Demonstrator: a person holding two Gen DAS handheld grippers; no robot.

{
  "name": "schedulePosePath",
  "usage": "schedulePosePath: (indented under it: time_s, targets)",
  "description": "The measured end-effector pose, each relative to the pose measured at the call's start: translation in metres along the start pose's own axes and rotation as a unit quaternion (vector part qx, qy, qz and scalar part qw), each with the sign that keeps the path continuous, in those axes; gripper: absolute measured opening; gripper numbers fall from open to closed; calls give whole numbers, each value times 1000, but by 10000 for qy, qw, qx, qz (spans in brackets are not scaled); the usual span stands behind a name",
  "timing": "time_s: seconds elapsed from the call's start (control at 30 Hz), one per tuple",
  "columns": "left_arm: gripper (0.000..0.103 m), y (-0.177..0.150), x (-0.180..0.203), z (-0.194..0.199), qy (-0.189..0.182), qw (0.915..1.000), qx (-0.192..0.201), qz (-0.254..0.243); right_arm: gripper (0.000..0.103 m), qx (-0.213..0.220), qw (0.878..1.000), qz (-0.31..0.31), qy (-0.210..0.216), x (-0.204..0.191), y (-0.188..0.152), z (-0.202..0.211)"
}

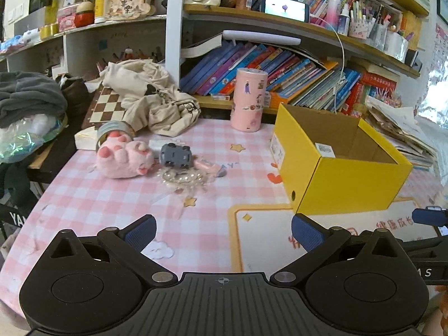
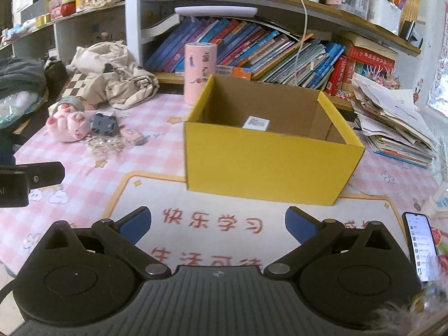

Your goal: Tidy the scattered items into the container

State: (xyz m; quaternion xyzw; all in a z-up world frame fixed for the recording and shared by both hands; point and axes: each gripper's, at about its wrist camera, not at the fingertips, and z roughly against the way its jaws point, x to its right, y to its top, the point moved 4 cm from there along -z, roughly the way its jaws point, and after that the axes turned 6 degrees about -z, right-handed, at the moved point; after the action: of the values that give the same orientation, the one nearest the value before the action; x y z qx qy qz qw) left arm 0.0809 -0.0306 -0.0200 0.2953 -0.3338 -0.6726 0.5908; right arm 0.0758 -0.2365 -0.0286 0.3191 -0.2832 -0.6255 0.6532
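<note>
One pink checked desk mat (image 1: 92,201), crowded bookshelves (image 2: 252,47) behind

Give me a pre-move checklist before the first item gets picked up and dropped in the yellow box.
1. Left gripper open, nothing between its fingers: ok.
2. Right gripper open and empty: ok.
3. Open-topped yellow cardboard box upright: ok.
4. Box interior has room, only a white label showing: ok.
5. Pink plush toy, grey toy car and clear bead string reachable on the pink checked mat: ok.
6. Items separated: not ok, they touch.
</note>
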Motion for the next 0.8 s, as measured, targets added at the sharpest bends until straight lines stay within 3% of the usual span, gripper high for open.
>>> schedulePosePath:
  time_s: [0.43, 0.8]
  targets:
    - [103, -20, -35, 28, -4, 9998, 143, 101, 103, 15, 9992, 367, 171, -55, -15, 17]
    - [103, -26, -51, 37, 57, 9997, 169, 166, 103, -45, 9986, 466, 237, -74, -17, 17]
